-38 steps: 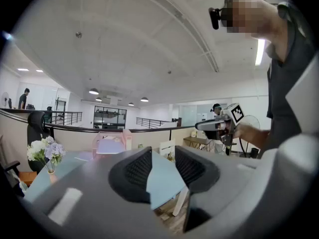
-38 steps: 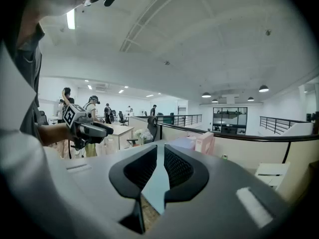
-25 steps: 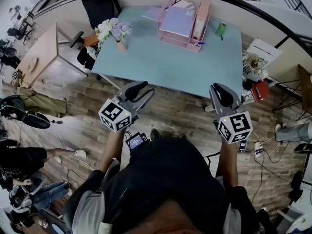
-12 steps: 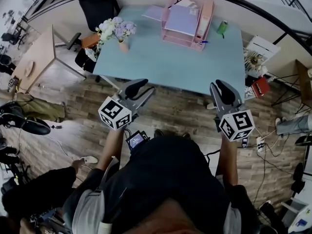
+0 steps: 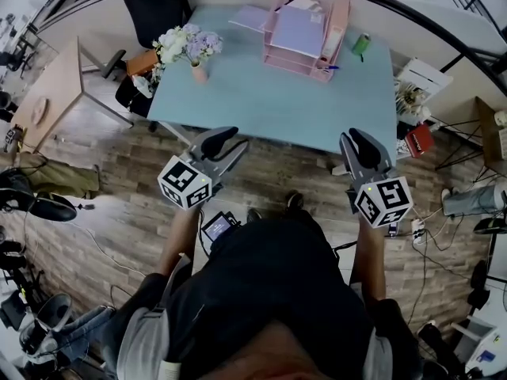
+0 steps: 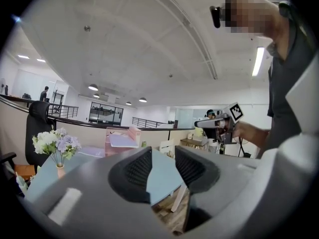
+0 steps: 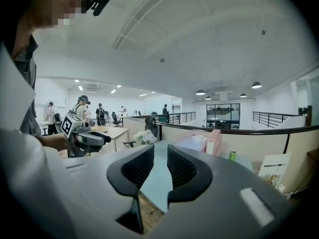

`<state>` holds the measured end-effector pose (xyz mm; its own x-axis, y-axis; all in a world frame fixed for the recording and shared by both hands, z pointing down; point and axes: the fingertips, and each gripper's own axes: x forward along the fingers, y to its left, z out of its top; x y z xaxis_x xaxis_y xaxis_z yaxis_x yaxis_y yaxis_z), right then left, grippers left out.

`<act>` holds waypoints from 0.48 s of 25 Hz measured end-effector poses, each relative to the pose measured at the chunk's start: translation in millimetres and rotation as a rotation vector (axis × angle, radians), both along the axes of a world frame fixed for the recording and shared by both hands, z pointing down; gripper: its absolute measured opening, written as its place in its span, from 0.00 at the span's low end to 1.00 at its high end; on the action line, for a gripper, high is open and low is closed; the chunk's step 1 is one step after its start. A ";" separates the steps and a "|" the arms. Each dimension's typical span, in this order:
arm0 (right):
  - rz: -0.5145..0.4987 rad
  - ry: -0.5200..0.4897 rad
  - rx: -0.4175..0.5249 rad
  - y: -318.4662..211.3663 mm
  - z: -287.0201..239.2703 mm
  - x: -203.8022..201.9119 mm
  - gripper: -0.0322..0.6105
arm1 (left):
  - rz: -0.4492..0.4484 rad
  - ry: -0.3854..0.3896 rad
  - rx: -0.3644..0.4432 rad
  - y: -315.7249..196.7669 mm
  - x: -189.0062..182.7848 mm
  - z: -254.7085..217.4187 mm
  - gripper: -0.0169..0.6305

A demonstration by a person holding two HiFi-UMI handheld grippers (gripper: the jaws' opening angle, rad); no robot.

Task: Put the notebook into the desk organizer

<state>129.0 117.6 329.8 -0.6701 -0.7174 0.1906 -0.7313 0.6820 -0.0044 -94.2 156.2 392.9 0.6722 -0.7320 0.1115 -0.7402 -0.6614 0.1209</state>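
The lavender notebook (image 5: 249,17) lies flat at the far edge of the light blue table (image 5: 269,101), just left of the pink desk organizer (image 5: 305,36). The organizer holds another lavender pad on its top tray and a pink binder at its right. Both grippers hover over the wooden floor, short of the table's near edge. My left gripper (image 5: 227,142) has its jaws drawn close, with only a narrow slit and nothing in it (image 6: 163,156). On my right gripper (image 5: 361,147) the jaws stand slightly apart and empty (image 7: 160,156). In the left gripper view the organizer (image 6: 122,137) is far ahead.
A vase of white and purple flowers (image 5: 190,47) stands at the table's far left corner. A green can (image 5: 361,46) stands right of the organizer. A black office chair (image 5: 154,6) is behind the table, a wooden desk (image 5: 51,93) to the left, and boxes and cables (image 5: 416,101) to the right.
The table sits slightly higher in the head view. A person at the lower left has walked off. Both grippers hold almost the same place.
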 end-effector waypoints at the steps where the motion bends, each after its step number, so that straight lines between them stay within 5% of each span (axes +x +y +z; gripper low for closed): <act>1: -0.004 -0.002 -0.002 -4.8 0.6 0.2 0.15 | -0.002 -0.001 -0.004 -2.9 0.7 1.7 0.34; 12: -0.095 -0.037 -0.021 -75.9 8.6 -0.8 0.15 | -0.097 -0.034 -0.035 -44.7 4.0 5.7 0.34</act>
<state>128.2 41.7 338.4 -0.7415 -0.6467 0.1788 -0.6628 0.7475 -0.0447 -90.2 111.5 398.6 0.5940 -0.7885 0.1596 -0.8044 -0.5825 0.1167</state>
